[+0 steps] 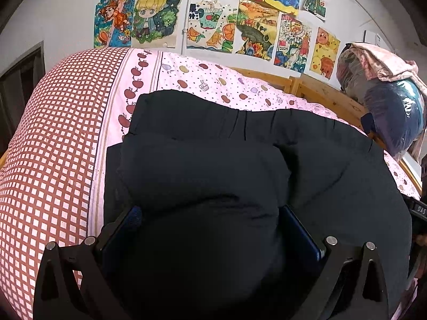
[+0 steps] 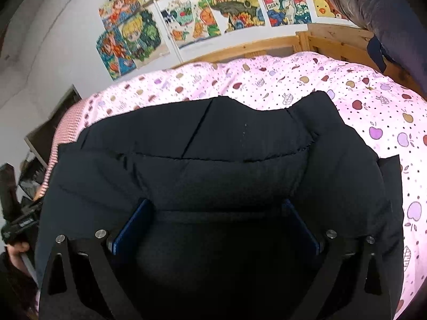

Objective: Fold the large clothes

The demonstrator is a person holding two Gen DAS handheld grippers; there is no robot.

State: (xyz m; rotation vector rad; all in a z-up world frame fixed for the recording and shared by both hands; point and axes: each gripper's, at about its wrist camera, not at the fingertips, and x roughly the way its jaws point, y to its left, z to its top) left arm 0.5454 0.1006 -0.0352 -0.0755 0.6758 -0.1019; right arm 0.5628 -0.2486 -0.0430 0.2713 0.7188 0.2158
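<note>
- left gripper (image 1: 210, 213) wide, jacket (image 1: 240, 160) bulging between its fingers
- right gripper (image 2: 216, 210) wide, over jacket (image 2: 213, 146)
- jacket lies on pink quilt (image 1: 53, 146)

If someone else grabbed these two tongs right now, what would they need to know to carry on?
Left tongs: open, fingers wide on either side of a puffy bulge of the black coat; whether they press it is unclear.
Right tongs: open over the same coat, nothing clamped.
The coat lies on the pink quilt on the bed, under the drawings on the wall. One padded part seems already laid over the middle.
Left to do: probably take hold of an edge with each tongs, finish folding, then flatten the bundle.
</note>
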